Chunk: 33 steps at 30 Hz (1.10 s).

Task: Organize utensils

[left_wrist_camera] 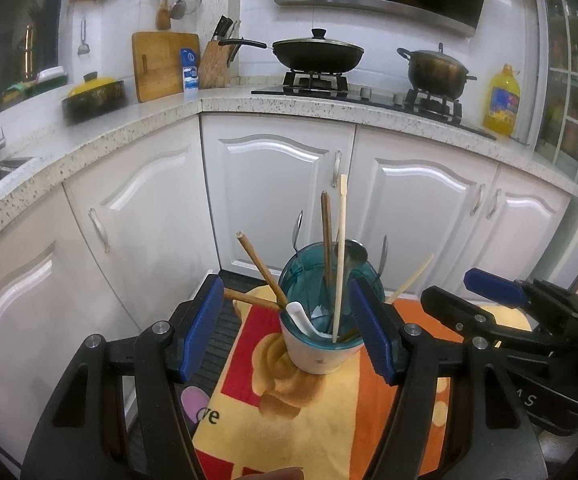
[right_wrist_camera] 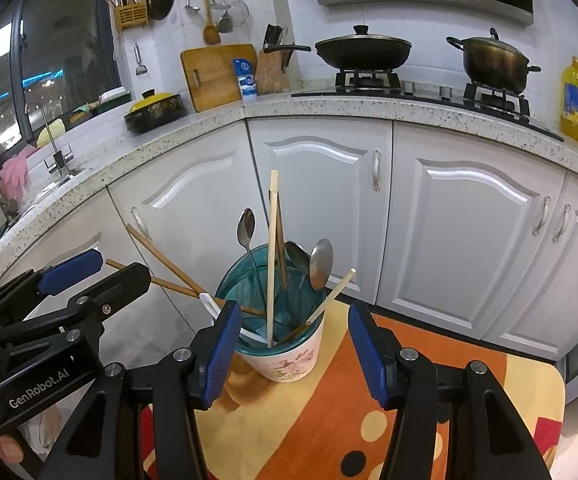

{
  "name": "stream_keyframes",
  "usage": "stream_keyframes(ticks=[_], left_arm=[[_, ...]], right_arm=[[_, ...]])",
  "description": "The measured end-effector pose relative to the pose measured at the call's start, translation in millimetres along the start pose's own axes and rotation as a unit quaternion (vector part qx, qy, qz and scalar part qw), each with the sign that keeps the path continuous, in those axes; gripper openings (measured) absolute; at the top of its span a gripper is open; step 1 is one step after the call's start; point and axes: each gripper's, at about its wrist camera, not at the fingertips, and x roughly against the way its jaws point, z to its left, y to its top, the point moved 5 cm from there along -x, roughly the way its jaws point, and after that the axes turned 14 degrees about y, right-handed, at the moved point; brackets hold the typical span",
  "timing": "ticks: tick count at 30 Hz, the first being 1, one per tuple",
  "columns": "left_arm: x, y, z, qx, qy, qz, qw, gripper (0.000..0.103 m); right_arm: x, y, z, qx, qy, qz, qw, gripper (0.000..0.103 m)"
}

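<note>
Utensil cup (right_wrist_camera: pixel 289 354) is standing on the orange-yellow cloth (right_wrist_camera: pixel 329 420) before white kitchen cabinets (right_wrist_camera: pixel 469 240) | I'm counting three metal spoons (right_wrist_camera: pixel 321 264), four chopsticks (right_wrist_camera: pixel 273 248), one white spoon (right_wrist_camera: pixel 213 304) | cup's base is blurring | I'm holding left gripper (left_wrist_camera: pixel 285 336) and right gripper (right_wrist_camera: pixel 289 350) spread, empty.

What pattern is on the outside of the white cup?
Pink flowers on the white cup, seen best in the right wrist view.
</note>
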Motion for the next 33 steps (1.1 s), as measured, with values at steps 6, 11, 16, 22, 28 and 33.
stream_keyframes(ticks=[6, 11, 16, 22, 28, 33], left_arm=[[-2.1, -2.0, -0.2, -0.001, 0.0, 0.002, 1.0, 0.065], [-2.4, -3.2, -0.1, -0.001, 0.0, 0.002, 1.0, 0.065], [-3.1, -4.4, 0.6, 0.001, 0.0, 0.003, 1.0, 0.065], [-3.8, -4.6, 1.1, 0.001, 0.001, 0.003, 1.0, 0.065], [-4.1, -6.1, 1.9, 0.003, 0.002, 0.006, 1.0, 0.065], [-4.2, -6.5, 2.1, 0.005, 0.001, 0.006, 1.0, 0.065]], right_arm=[[-2.9, -1.7, 0.2, -0.001, 0.002, 0.003, 1.0, 0.054], [-3.8, -2.9, 0.0, -0.002, 0.002, 0.004, 1.0, 0.054], [-4.6, -3.0, 0.2, -0.002, 0.003, 0.006, 1.0, 0.054], [-7.1, -4.0, 1.6, -0.001, 0.005, 0.009, 1.0, 0.054], [-8.7, -5.6, 2.3, 0.0, 0.006, 0.012, 1.0, 0.054], [-8.8, -6.2, 2.9, 0.0, 0.006, 0.013, 1.0, 0.054]])
